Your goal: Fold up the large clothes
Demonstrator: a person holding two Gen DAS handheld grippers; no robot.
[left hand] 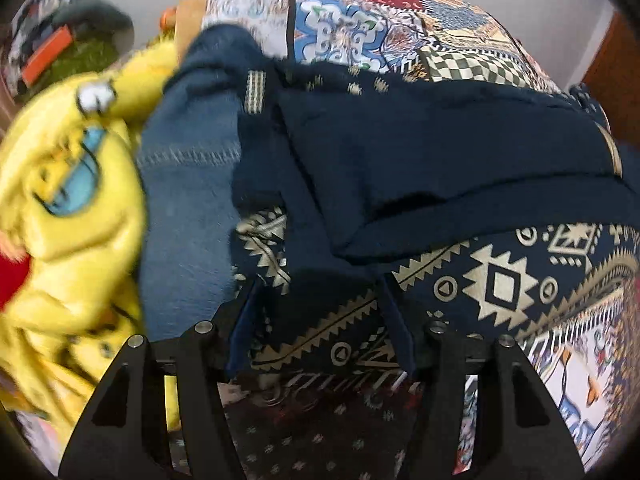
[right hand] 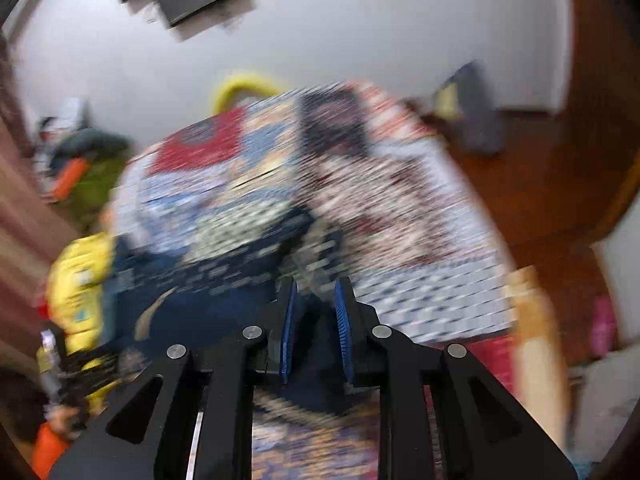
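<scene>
Two claws stand free of the cloth. Your left claw [left hand: 320, 312] gapes wide over the navy patterned garment [left hand: 420, 168] on the bed [left hand: 360, 12]; your right claw [right hand: 316, 320] is narrowly parted, empty. Release step complete. Next, regrip the edge at 12 o'clock.

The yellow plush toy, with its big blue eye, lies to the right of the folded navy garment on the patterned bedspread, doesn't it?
Not the right: the left wrist view shows the yellow plush toy lying left of the folded navy garment on the patterned bedspread.
</scene>
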